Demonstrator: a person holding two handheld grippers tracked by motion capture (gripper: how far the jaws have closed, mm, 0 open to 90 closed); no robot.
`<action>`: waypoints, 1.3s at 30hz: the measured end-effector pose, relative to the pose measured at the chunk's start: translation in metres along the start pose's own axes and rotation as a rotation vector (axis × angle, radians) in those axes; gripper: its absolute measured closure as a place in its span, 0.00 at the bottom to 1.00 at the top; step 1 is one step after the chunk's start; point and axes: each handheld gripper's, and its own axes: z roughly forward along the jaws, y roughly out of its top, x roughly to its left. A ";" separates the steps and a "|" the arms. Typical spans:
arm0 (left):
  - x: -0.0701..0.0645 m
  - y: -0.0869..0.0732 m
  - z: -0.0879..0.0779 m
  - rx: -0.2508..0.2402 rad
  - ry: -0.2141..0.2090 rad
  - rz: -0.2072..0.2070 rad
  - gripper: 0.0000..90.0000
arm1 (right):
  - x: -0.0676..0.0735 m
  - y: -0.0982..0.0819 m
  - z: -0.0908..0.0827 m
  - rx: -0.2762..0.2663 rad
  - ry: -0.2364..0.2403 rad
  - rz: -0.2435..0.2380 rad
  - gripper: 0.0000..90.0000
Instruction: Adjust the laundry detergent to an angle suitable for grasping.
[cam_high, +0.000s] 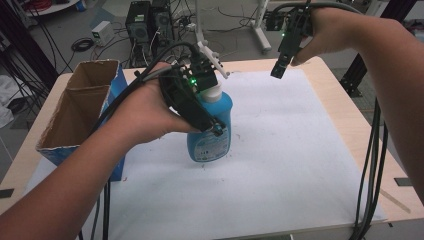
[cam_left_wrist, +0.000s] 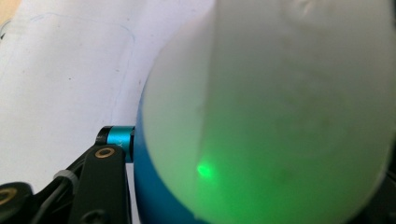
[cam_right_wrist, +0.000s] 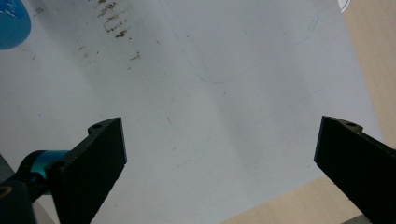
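Blue bottle (cam_high: 211, 131) upright on white sheet (cam_high: 280, 165) mid-counter, beside cardboard box (cam_high: 75, 107) | left gripper (cam_high: 212, 117) jaws clamped on bottle's upper body under white cap (cam_left_wrist: 280, 112) | right gripper (cam_right_wrist: 219, 172) raised above sheet's far right, jaws spread wide, nothing between them
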 end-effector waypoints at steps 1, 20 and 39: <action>0.000 -0.002 0.000 0.008 -0.009 0.015 0.48 | 0.001 0.001 0.001 -0.002 0.001 -0.002 0.01; 0.002 -0.036 0.023 0.041 -0.167 0.219 0.47 | 0.006 0.001 0.006 0.008 0.001 -0.011 0.01; 0.000 -0.053 0.044 -0.023 -0.252 0.438 0.48 | 0.008 -0.002 0.013 0.007 0.009 -0.008 0.01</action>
